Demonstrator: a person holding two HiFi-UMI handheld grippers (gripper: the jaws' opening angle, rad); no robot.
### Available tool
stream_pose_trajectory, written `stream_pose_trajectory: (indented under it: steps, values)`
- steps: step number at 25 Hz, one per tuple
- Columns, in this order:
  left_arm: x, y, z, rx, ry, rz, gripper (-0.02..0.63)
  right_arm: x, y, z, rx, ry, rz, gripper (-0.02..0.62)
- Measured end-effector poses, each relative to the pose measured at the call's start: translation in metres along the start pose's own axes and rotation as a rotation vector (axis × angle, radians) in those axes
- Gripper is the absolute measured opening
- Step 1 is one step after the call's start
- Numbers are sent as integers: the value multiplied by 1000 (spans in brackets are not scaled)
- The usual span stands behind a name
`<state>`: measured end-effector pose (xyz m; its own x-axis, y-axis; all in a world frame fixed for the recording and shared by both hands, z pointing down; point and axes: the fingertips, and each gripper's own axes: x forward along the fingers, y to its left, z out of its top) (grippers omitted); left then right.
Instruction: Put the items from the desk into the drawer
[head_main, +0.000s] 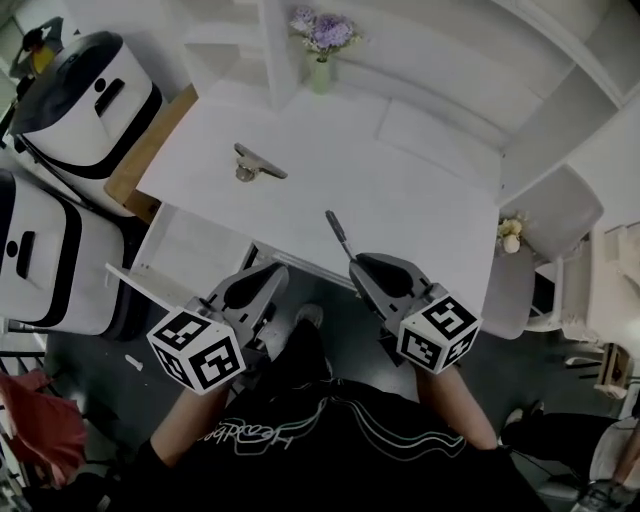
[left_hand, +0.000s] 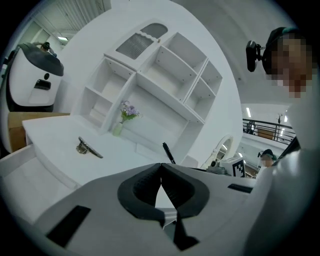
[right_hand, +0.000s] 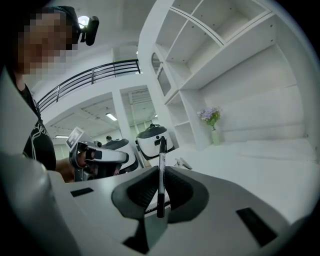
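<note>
- The right claw (right_hand: 160, 172) is pinched on a black pen (right_hand: 161, 170). The pen stands crosswise to the jaws, and both of its ends stick out past the pads.
- In the head view the right claw (head_main: 362, 266) is at the near edge of the bench (head_main: 400, 190), and the pen (head_main: 337, 231) slants up from it over the white top.
- The left claw (left_hand: 161, 167) has its jaws pressed together at the tips with nothing between them.
- In the head view the left claw (head_main: 262, 280) is in front of the bench, just beside the open drawer (head_main: 190, 245). The drawer is pulled out under the near left part of the bench.
- A metal clip (head_main: 256, 163) lies on the bench's left half, well apart from both claws. The left gripper view shows it as well (left_hand: 88, 147).
- A small vase of purple flowers (head_main: 320, 60) stands at the back of the bench, against white shelving (left_hand: 167, 75).
- Two white-and-black machines (head_main: 85, 105) stand to the left of the bench.
- The floor (head_main: 90, 380) below is dark grey.
</note>
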<state>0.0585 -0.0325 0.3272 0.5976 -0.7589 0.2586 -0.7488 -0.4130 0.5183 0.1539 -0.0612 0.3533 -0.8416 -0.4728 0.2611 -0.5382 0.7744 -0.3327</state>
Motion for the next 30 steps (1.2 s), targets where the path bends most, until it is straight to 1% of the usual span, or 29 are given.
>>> stream_pose_trajectory:
  steps: [5, 8, 10, 13, 18, 22, 26, 30]
  values:
    - [-41, 15, -4, -27, -54, 69, 20, 18, 37, -3, -37, 24, 77, 64]
    - [-64, 34, 3, -34, -91, 97, 20, 40, 56, -3, -63, 46, 103, 64]
    - [-79, 51, 8, -41, -109, 126, 20, 62, 70, 0, -72, 61, 136, 64]
    - [-105, 84, 8, -79, -130, 180, 20, 103, 93, -3, -87, 105, 197, 64]
    - [-156, 149, 17, -122, -151, 266, 20, 185, 134, -9, -71, 154, 266, 64]
    - [-193, 194, 23, -158, -180, 330, 20, 243, 167, -12, -96, 193, 339, 64]
    - [-220, 231, 31, -187, -201, 386, 20, 294, 190, -19, -103, 233, 392, 64]
    - [-243, 267, 31, -219, -220, 428, 20, 344, 202, -40, -127, 298, 419, 64]
